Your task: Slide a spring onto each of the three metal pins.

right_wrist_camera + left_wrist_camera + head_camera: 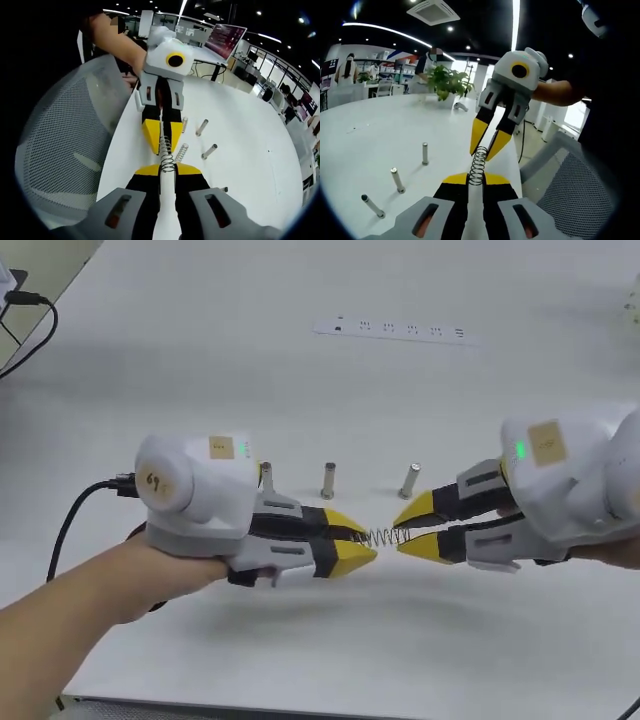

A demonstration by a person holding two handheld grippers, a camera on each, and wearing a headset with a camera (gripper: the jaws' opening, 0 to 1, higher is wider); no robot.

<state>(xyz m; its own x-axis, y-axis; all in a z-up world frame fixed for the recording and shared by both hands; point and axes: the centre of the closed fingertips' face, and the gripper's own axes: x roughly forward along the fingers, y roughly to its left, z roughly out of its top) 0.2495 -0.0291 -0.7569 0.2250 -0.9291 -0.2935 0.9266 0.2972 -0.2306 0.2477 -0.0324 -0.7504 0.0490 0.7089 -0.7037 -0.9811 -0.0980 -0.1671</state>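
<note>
A small steel spring (385, 536) hangs in the air between my two grippers, above the white table (300, 390). My left gripper (368, 542) is shut on the spring's left end (478, 162). My right gripper (402, 530) stands slightly open, its yellow fingertips on either side of the other end (166, 152). Behind them, three bare metal pins (266, 477) (329, 480) (410, 480) stand in a row. Two loose springs (184, 124) (181, 152) lie on the table beside the pins (202, 127).
A white power strip (400, 330) lies far back on the table. A black cable (30, 320) runs at the far left corner. A mesh chair (65, 145) stands off the table's near edge. A potted plant (447, 80) sits at the table's far end.
</note>
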